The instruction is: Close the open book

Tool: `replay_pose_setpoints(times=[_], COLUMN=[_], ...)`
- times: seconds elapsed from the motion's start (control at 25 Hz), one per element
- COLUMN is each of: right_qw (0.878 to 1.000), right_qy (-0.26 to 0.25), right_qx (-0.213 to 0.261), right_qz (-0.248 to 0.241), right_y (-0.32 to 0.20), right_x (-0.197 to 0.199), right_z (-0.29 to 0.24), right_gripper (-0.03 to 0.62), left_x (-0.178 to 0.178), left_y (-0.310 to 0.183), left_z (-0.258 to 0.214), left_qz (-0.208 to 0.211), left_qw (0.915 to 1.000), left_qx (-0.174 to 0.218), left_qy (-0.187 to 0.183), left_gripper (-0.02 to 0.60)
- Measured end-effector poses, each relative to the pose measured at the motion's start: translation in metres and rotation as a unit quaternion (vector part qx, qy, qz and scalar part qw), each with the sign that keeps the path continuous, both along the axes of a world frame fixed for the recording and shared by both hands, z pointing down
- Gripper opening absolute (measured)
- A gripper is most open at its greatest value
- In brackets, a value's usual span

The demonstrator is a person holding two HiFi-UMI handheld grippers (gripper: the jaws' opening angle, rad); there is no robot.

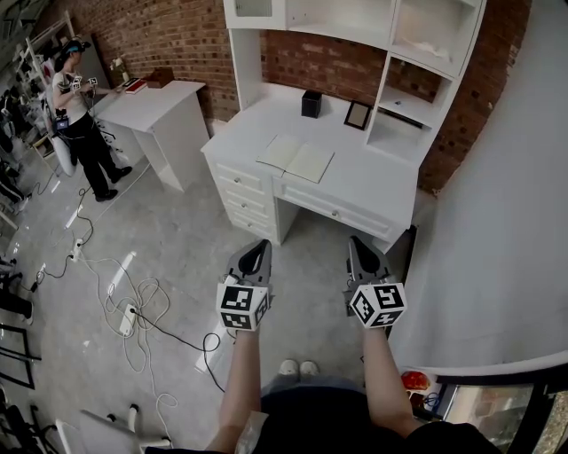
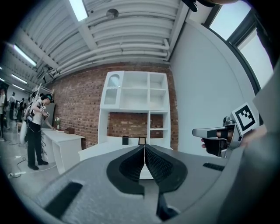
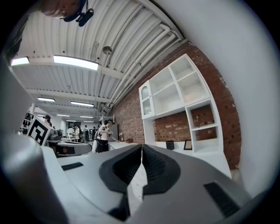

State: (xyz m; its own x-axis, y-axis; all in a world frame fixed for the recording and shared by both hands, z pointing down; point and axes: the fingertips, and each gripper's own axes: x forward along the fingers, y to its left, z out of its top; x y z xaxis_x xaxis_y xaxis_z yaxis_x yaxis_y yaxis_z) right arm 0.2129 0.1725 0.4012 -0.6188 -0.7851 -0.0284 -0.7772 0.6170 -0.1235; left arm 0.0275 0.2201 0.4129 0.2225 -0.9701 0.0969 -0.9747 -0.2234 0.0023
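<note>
The open book lies flat with pale pages up on the white desk, near its front left part. Both grippers hang in the air over the floor in front of the desk, well short of the book. My left gripper is shut with nothing between its jaws, which also meet in the left gripper view. Beside it, my right gripper is likewise shut and empty, pointing level at the desk. The book itself does not show in either gripper view.
A black box and a small picture frame stand at the back of the desk under a white shelf unit. A second white table and a person are at the left. Cables cross the floor. A grey wall stands at the right.
</note>
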Motion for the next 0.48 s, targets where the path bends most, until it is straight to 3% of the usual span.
replay_pose_setpoints(times=[0.08,0.48], right_qw=[1.0,1.0], right_qy=[-0.003,-0.004], right_qx=[-0.004,-0.001], right_qz=[-0.009,-0.025], right_y=[-0.001,-0.006], right_x=[-0.007,-0.037], right_z=[0.002,0.004], right_gripper=[0.042,0.144], left_x=[-0.005,-0.034], left_y=[-0.002,-0.007], left_z=[0.003,0.011], left_qz=[0.001,0.0], left_qw=[1.0,0.9999], left_qx=[-0.003,-0.006], left_qy=[0.003,0.01], left_gripper=[0.011,0.011])
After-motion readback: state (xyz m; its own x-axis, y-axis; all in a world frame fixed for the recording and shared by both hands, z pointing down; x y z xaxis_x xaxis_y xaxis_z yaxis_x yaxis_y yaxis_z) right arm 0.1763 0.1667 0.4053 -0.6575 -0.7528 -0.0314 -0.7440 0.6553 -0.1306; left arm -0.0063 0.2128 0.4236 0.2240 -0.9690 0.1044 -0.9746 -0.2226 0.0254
